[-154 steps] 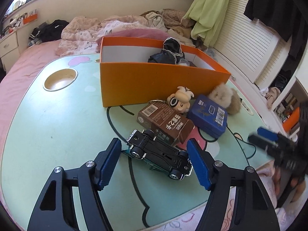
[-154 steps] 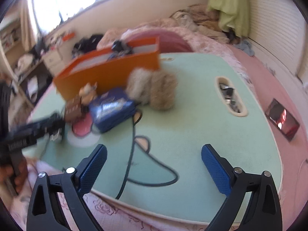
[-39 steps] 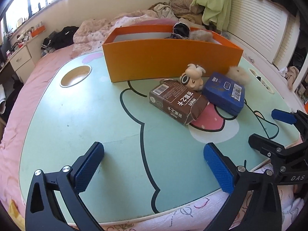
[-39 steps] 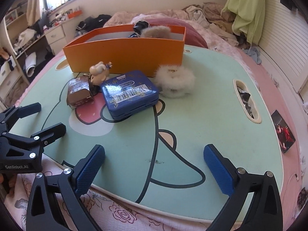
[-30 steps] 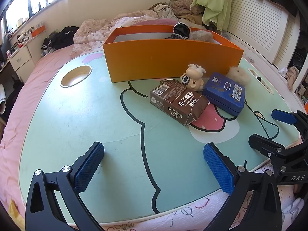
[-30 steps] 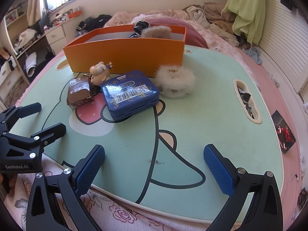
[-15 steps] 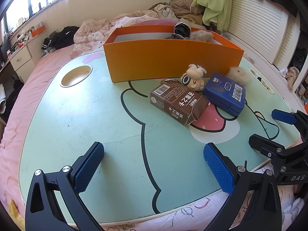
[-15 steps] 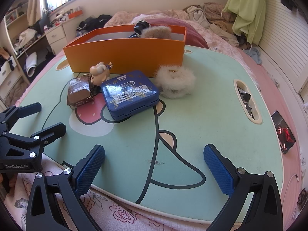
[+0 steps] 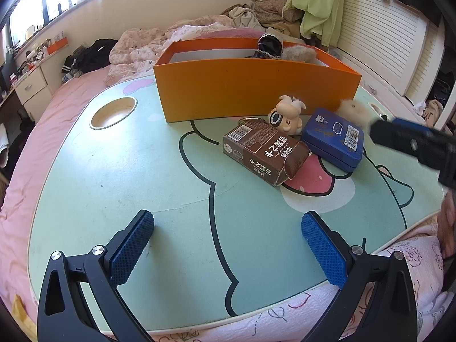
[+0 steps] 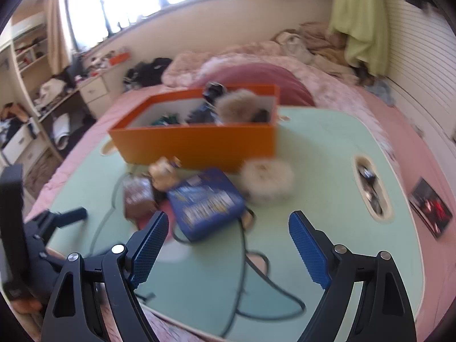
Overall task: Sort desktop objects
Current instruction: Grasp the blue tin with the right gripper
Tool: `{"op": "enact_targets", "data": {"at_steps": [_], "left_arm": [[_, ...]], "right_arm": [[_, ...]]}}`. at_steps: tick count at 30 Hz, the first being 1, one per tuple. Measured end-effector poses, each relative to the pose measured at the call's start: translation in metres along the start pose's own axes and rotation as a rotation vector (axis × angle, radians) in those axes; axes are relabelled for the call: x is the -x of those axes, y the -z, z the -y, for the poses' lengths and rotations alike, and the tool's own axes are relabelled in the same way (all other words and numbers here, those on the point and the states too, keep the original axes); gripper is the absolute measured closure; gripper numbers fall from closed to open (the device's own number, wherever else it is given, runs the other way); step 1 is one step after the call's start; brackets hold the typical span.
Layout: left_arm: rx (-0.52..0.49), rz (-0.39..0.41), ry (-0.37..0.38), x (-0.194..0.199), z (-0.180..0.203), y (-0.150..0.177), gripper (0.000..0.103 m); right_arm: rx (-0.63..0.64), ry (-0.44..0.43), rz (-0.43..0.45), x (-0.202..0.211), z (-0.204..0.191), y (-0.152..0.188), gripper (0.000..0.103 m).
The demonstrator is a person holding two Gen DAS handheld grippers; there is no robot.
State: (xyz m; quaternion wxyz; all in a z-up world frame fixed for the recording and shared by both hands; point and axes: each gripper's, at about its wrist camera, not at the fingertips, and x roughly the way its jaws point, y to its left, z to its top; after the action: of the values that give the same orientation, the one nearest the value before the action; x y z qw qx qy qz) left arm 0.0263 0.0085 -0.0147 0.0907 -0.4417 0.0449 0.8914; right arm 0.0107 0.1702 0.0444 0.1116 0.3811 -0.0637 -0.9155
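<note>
My left gripper (image 9: 228, 246) stands open over the near part of the green lap table (image 9: 114, 188), nothing between its fingers. Further back lie a brown milk carton (image 9: 265, 149), a cream figurine (image 9: 286, 114), a blue tin (image 9: 333, 139) and a fluffy puff (image 9: 353, 108), all in front of the orange box (image 9: 256, 91). My right gripper (image 10: 228, 248) hovers just short of the blue tin (image 10: 205, 202); its jaws are closing, with nothing between them. The right wrist view is blurred. The orange box (image 10: 193, 142) holds a furry toy and dark items.
A round cup hole (image 9: 114, 112) sits at the table's far left and a slot with small items (image 10: 370, 191) at its right. A photo card (image 10: 430, 208) lies on the pink bedding beyond. The table's near edge is just under both grippers.
The right gripper has lifted and tipped up, so the blue tin now sits closer to its fingers, and its jaws have narrowed. The left gripper has stayed put and open.
</note>
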Motion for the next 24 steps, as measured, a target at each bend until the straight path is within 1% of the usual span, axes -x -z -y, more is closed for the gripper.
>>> {"op": "enact_targets", "data": {"at_steps": [2, 3, 5, 7, 9, 11, 12, 13, 14, 15, 16, 17, 18, 22, 24], "left_arm": [[0.000, 0.000, 0.000, 0.000, 0.000, 0.000, 0.000], [0.000, 0.000, 0.000, 0.000, 0.000, 0.000, 0.000], [-0.001, 0.002, 0.001, 0.001, 0.000, 0.000, 0.000], [-0.001, 0.001, 0.001, 0.001, 0.000, 0.001, 0.000], [-0.001, 0.001, 0.000, 0.001, 0.000, 0.000, 0.000], [-0.001, 0.003, 0.001, 0.001, -0.001, 0.001, 0.000], [-0.001, 0.002, 0.001, 0.002, -0.001, 0.000, 0.000], [-0.001, 0.002, 0.001, 0.001, -0.001, 0.001, 0.000], [-0.002, 0.001, 0.000, 0.001, -0.001, 0.000, 0.000], [-0.002, 0.001, -0.001, 0.002, -0.001, 0.000, 0.000], [-0.001, 0.001, 0.000, 0.002, -0.001, 0.000, 0.000], [0.000, 0.002, 0.001, 0.002, -0.002, 0.000, 0.000], [0.001, 0.003, 0.001, 0.003, -0.002, 0.000, 0.000], [0.001, 0.004, -0.001, 0.004, -0.001, 0.000, 0.000], [0.005, 0.006, -0.003, 0.005, -0.003, 0.000, 0.000]], "right_arm": [[0.030, -0.039, -0.014, -0.012, -0.005, -0.013, 0.027], [0.055, -0.040, -0.031, -0.021, -0.007, -0.018, 0.028], [0.092, -0.027, -0.071, -0.038, -0.008, -0.024, 0.029], [0.096, -0.026, -0.112, -0.051, -0.003, -0.027, 0.029], [0.099, -0.057, -0.159, -0.064, 0.001, -0.025, 0.028], [0.138, -0.072, -0.161, -0.065, -0.004, -0.020, 0.027], [0.170, -0.057, -0.171, -0.067, -0.008, -0.016, 0.027], [0.223, -0.030, -0.203, -0.072, -0.016, -0.010, 0.026], [0.278, 0.001, -0.183, -0.072, -0.023, -0.006, 0.026], [0.297, 0.004, -0.162, -0.069, -0.026, -0.002, 0.026], [0.290, 0.000, -0.165, -0.068, -0.026, -0.002, 0.027], [0.271, -0.009, -0.168, -0.067, -0.024, -0.002, 0.036], [0.260, -0.010, -0.161, -0.066, -0.022, -0.002, 0.037], [0.222, 0.001, -0.146, -0.059, -0.016, 0.003, 0.037], [0.195, -0.014, -0.110, -0.050, -0.013, 0.002, 0.037]]}}
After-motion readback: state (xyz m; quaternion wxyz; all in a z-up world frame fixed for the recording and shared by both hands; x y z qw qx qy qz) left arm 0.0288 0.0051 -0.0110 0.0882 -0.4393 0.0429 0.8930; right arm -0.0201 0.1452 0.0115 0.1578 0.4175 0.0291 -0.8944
